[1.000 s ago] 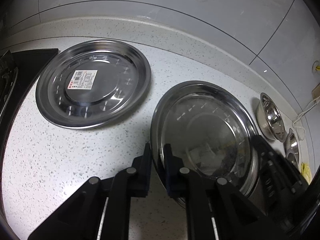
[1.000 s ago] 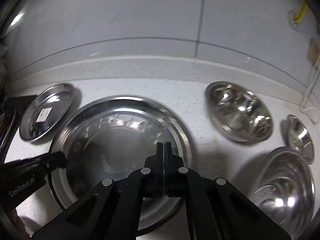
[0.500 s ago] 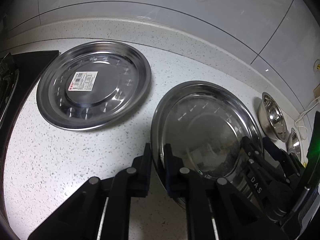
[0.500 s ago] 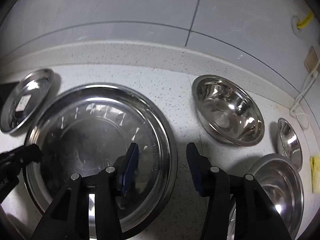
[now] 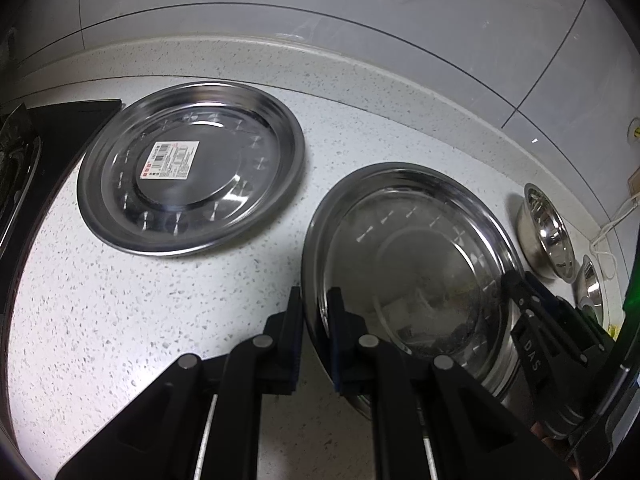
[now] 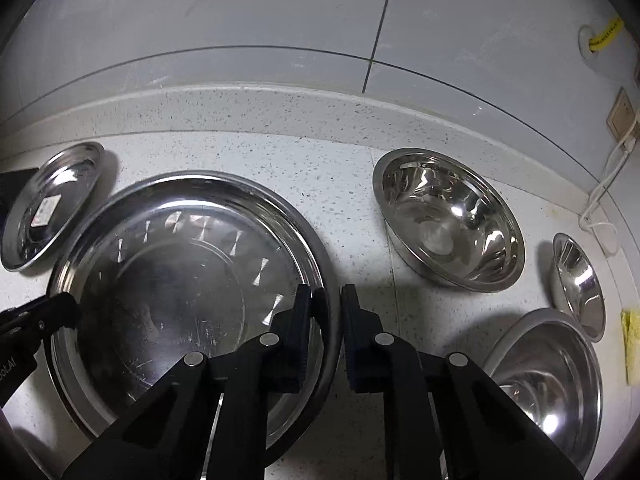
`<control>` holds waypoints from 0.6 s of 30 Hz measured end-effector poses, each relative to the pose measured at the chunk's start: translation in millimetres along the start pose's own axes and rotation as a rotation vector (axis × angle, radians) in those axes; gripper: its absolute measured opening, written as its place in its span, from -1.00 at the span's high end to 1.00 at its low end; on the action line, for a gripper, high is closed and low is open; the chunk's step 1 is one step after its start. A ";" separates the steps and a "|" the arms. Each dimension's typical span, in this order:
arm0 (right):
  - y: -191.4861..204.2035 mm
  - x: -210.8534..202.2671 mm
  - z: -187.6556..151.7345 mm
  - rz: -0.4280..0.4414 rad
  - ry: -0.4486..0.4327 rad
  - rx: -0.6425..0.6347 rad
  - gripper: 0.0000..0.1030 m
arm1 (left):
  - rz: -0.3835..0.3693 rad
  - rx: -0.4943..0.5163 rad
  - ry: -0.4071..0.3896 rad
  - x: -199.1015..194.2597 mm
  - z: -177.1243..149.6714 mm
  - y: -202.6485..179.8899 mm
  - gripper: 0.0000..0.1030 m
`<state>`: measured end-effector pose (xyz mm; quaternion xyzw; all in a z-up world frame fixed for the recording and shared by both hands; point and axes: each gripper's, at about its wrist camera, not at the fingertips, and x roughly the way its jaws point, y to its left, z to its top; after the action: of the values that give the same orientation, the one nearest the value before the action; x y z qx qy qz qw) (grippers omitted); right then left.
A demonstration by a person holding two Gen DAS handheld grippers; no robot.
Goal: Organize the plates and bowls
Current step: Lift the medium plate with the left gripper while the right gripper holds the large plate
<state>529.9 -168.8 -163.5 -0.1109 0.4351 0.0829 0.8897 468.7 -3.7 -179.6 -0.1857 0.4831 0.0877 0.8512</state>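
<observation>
A large steel plate [image 5: 412, 256] lies on the speckled counter; it also shows in the right wrist view [image 6: 180, 280]. My left gripper [image 5: 314, 316] is shut on its left rim. My right gripper [image 6: 326, 312] straddles its right rim, jaws narrowly apart with the rim between them. A second steel plate with a price label [image 5: 188, 164] lies to the left; it also shows in the right wrist view [image 6: 48, 208]. Three steel bowls sit to the right: a medium one [image 6: 448, 220], a small one [image 6: 580, 284] and a large one [image 6: 548, 380].
A black stove top [image 5: 48, 128] borders the counter at the far left. A tiled wall [image 6: 280, 20] runs behind the counter. A white cable [image 6: 600, 196] and a socket are at the far right. A yellow cloth [image 6: 632, 344] lies beside the bowls.
My right gripper opened from shut, moved right across the large plate and has narrowed around its right rim. The left gripper has kept its hold on the left rim.
</observation>
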 end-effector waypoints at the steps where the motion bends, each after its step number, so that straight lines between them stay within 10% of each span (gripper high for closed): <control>1: -0.3 -1.7 0.0 0.001 -0.005 0.004 0.75 | 0.000 -0.004 0.000 -1.4 -0.5 1.4 0.80; 18: 0.3 -70.8 -27.0 0.061 -0.058 0.082 0.77 | -0.007 0.012 -0.091 -83.4 -27.2 26.9 0.80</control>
<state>466.4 -179.4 -123.5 -0.0585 0.4154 0.0952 0.9027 395.2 12.5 -127.1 -0.1781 0.4439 0.0904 0.8736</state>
